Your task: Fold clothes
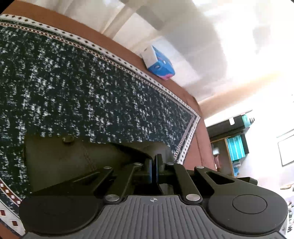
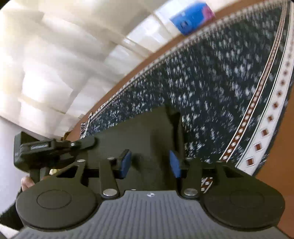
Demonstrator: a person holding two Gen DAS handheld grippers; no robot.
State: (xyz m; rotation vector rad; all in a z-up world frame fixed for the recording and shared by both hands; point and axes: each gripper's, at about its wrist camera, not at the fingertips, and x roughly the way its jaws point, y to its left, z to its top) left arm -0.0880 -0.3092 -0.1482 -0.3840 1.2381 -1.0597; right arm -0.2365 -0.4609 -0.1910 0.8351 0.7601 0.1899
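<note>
A dark olive garment (image 1: 73, 161) with a button lies on the speckled dark-blue tablecloth (image 1: 73, 82). My left gripper (image 1: 154, 171) is shut on an edge of this garment; its blue pads are nearly together with the fabric bunched around them. In the right wrist view the same dark garment (image 2: 139, 132) spreads flat under and ahead of my right gripper (image 2: 150, 163). That gripper is open, its blue pads (image 2: 125, 163) wide apart and nothing pinched between them. The view is motion-blurred.
The cloth (image 2: 220, 82) has a white diamond-patterned border and covers a brown table (image 1: 200, 137). A blue tissue pack (image 1: 159, 64) (image 2: 191, 16) sits at the far table edge. A shelf (image 1: 235, 147) stands beyond. A hand (image 2: 25, 182) holds a black device at the left.
</note>
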